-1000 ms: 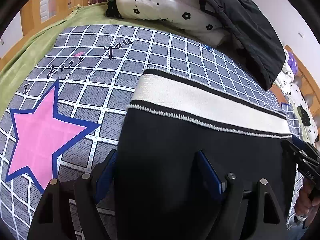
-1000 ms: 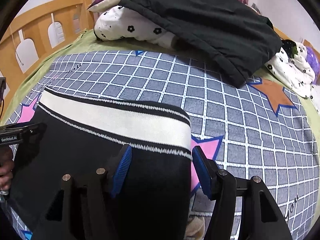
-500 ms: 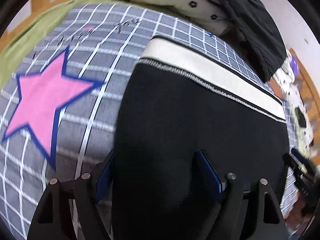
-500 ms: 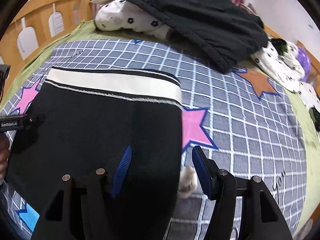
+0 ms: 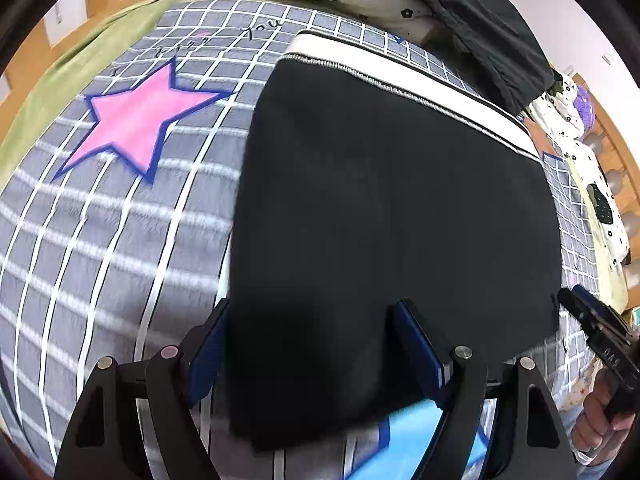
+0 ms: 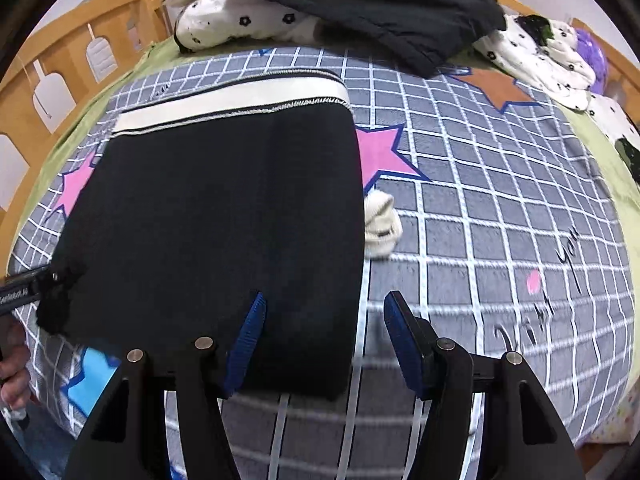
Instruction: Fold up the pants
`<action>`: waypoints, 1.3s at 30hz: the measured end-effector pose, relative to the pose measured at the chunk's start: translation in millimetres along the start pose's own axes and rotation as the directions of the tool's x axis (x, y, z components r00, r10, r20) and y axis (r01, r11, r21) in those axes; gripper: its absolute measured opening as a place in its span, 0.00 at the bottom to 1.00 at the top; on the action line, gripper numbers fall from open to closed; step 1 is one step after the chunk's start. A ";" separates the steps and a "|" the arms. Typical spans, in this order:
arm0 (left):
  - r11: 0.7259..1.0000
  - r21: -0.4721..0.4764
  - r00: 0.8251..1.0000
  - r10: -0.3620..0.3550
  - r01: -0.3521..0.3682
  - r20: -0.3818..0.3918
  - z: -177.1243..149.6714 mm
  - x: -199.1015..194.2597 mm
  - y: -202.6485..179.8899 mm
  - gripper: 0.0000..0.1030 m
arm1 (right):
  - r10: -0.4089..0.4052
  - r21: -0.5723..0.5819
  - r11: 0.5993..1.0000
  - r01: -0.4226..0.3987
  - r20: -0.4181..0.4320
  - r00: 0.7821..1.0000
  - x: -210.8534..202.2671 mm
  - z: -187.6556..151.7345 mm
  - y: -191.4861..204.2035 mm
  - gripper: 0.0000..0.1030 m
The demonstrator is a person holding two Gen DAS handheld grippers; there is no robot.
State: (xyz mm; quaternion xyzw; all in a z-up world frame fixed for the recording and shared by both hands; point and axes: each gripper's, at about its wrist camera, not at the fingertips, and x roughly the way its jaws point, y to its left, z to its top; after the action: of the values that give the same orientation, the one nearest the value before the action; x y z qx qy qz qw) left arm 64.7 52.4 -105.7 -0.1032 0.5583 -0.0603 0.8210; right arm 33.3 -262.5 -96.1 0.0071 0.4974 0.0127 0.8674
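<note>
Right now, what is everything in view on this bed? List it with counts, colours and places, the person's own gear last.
pants: one, black with white waistband, flat on the blanket centre
blanket: one, grey checked with stars, covering the bed
jacket: one, black, on the pillow at the far end
pillow: one, white with black flowers, far end
sock: one, cream, beside the pants
bed rail: one, wooden, left side
left gripper: open over pants edge
right gripper: open over pants edge

On the blanket (image 5: 120, 240) I read the script word "you" (image 5: 262, 30) near its far edge in my left view; the writing before it was illegible. My right view showed similar script (image 6: 560, 264), not clearly readable. My right gripper (image 5: 612, 354) bore letters resembling "DAS". Lettering on my left gripper (image 6: 18, 290) was unreadable.
</note>
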 end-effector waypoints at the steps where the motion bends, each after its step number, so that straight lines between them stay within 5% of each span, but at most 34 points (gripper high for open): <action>1: 1.000 -0.011 1.000 0.011 -0.011 0.008 -7.0 -7.4 1.9 0.76 | -0.003 0.009 1.000 0.002 0.025 1.000 -10.1 -4.5 0.4 0.59; 8: 1.000 0.012 0.996 0.022 -0.024 0.091 -46.2 -61.5 -7.5 0.76 | -0.028 0.033 0.999 0.022 0.183 0.983 -75.9 -20.4 -3.3 0.63; 16: 0.989 0.069 0.956 0.104 -0.128 0.275 -81.3 -116.9 -24.9 0.81 | -0.037 0.038 0.999 0.029 0.238 0.971 -116.8 -47.9 -4.4 0.70; 22: 0.983 0.076 0.926 0.129 -0.166 0.355 -96.1 -128.2 -34.0 0.81 | -0.049 0.017 0.999 0.046 0.260 0.964 -125.1 -73.9 2.0 0.92; 39: 0.981 0.059 0.902 0.148 -0.187 0.406 -116.0 -124.8 -39.0 0.81 | -0.054 0.025 0.999 0.048 0.273 0.960 -130.8 -103.0 7.0 0.95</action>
State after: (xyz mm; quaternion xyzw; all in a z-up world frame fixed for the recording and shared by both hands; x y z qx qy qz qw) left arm -88.6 29.5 -24.9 -0.0251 0.3819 0.0059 0.9238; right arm -121.7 -259.4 -35.1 0.0039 0.3729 -0.0154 0.9277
